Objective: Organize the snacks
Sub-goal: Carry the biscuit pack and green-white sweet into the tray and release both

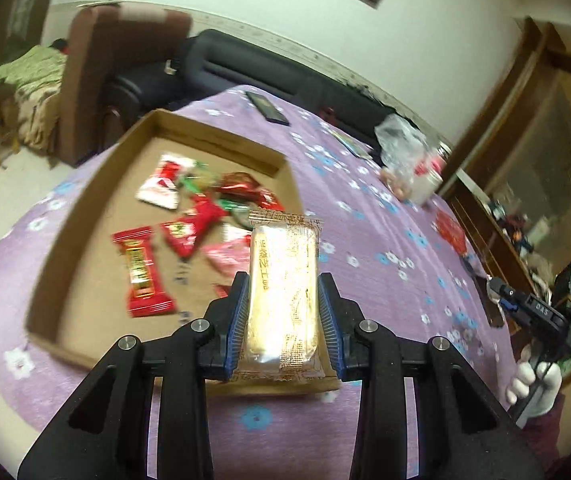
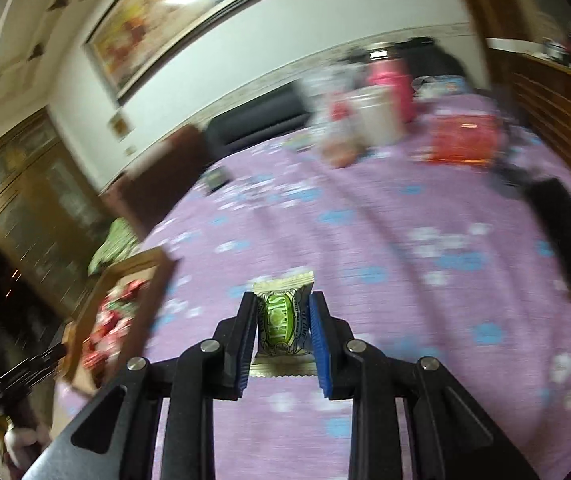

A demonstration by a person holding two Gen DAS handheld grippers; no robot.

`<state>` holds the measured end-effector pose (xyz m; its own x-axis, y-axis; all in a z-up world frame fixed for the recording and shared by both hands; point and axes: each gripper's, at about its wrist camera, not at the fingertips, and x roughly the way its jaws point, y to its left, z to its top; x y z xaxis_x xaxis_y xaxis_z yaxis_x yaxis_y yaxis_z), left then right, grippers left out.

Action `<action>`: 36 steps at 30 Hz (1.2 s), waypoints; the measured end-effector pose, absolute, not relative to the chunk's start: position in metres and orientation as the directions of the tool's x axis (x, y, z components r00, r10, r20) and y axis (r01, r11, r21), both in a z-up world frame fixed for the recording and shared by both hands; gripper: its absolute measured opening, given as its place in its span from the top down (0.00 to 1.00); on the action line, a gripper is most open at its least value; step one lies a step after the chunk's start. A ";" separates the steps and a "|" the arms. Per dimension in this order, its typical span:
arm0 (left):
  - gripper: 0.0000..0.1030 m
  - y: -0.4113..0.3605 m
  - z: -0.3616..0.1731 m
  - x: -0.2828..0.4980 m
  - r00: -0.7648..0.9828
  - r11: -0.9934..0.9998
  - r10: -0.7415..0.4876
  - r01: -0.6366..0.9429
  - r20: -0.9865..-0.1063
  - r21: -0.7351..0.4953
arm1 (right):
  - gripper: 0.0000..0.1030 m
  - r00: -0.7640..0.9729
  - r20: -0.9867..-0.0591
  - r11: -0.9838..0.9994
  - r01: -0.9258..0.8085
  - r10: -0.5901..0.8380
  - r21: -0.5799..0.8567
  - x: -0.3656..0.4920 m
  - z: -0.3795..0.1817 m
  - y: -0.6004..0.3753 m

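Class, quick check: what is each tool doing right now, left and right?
Left tool: closed on a golden wrapped snack bar, above the cardboard tray.
Right tool: closed on a small green wrapped candy, over the purple tablecloth.

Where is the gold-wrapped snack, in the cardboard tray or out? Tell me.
Out. The gold-wrapped snack is clamped in the left gripper, held above the cardboard tray, not lying among the wrapped sweets inside.

The left gripper (image 1: 283, 312) fills the bottom middle of its picture, its two fingers (image 1: 238, 312) squeezed on a long gold packet. The right gripper (image 2: 283, 332) sits low in its picture too, pinching a small green sweet. A white-gloved hand (image 1: 533, 384) grips a handle at the lower right.
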<state>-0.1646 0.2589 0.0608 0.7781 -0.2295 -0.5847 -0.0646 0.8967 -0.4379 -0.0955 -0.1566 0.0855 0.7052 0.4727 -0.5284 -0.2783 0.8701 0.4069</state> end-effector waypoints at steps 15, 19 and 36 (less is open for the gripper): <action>0.67 0.305 0.043 -0.177 0.784 0.880 -0.134 -0.187 -0.607 -0.436 | 0.72 0.468 -0.603 0.739 -0.580 0.647 0.343 -0.106 0.082 0.023; 0.67 0.311 0.039 -0.171 0.778 0.881 -0.130 -0.194 -0.615 -0.431 | 0.72 0.440 -0.624 0.728 -0.600 0.646 0.331 -0.102 0.077 0.046; 0.67 0.319 0.049 -0.160 0.799 0.894 -0.138 -0.154 -0.585 -0.421 | 0.72 0.265 -0.734 0.663 -0.676 0.625 0.320 -0.067 0.041 0.172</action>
<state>-0.1603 0.3186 0.0488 0.7991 -0.1377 -0.5852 -0.1542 0.8939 -0.4209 -0.0665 0.1724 0.0412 0.2649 0.6249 -0.7344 -0.6765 0.6631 0.3203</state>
